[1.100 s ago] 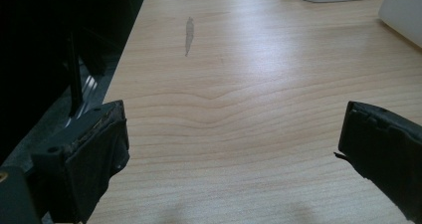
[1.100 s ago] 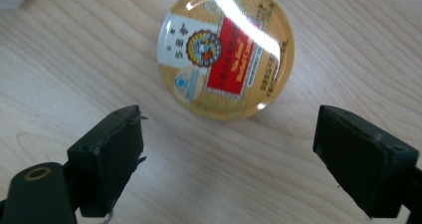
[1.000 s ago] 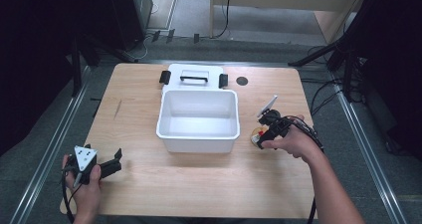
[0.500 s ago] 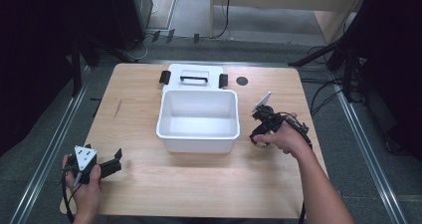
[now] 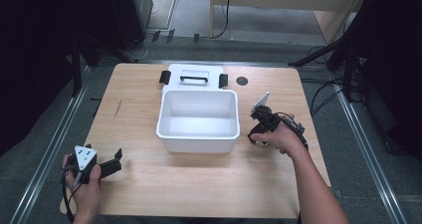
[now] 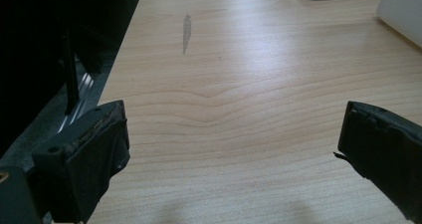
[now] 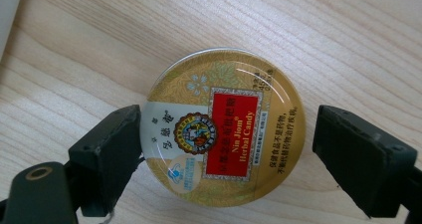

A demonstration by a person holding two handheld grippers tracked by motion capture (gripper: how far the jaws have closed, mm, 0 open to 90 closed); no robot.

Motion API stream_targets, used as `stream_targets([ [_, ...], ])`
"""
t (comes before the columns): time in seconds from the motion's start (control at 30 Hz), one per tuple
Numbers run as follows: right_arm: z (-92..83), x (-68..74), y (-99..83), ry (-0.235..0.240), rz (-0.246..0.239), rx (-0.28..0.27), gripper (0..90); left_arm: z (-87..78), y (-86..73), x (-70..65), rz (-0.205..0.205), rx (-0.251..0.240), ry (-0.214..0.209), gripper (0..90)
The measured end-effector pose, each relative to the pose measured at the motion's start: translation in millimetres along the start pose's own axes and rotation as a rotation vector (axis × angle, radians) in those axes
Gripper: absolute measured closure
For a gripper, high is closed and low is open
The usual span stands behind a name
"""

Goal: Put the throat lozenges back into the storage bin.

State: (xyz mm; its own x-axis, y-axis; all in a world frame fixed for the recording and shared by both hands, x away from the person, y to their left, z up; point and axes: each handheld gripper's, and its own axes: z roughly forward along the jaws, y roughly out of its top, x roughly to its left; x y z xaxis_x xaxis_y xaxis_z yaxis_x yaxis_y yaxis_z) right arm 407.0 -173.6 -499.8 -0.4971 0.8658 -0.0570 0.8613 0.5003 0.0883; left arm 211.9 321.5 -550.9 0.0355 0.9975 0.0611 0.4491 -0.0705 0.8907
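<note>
A round gold candy tin point(image 7: 224, 129) with a red label lies flat on the wooden table point(image 5: 199, 184), just right of the white bin point(image 5: 196, 145). My right gripper point(image 7: 226, 134) points down over it, one jaw on each side. The left jaw meets the tin's edge and a gap shows at the right jaw, so it is open. In the high view a hand holds the right gripper point(image 5: 259, 127) beside the bin's right wall. At the table's near left corner my left gripper point(image 5: 117, 159) is open over bare wood, and the left gripper point(image 6: 234, 134) has nothing between its jaws.
The bin is empty and stands mid-table. Its white lid point(image 5: 194, 75), with a handle and black latches, lies behind it. A small black disc point(image 5: 242, 80) sits at the back right. A grey streak point(image 6: 186, 32) marks the wood on the left.
My right hand has moved left toward the bin and come down over the tin. The left hand and gripper have stayed in place.
</note>
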Motion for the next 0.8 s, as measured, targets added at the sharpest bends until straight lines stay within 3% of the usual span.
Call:
stream_targets([
  [0.47, 7.5, -0.9, -1.5, 0.028, -0.011, 0.012, 20.5, 0.5, 0.1, -0.1, 0.002, 0.002, -0.002, 0.1],
  [0.8, -10.0, -4.3, -6.4, 0.030, -0.034, -0.003, 20.6, 0.5, 0.2, -0.2, 0.005, 0.003, -0.001, 0.1],
])
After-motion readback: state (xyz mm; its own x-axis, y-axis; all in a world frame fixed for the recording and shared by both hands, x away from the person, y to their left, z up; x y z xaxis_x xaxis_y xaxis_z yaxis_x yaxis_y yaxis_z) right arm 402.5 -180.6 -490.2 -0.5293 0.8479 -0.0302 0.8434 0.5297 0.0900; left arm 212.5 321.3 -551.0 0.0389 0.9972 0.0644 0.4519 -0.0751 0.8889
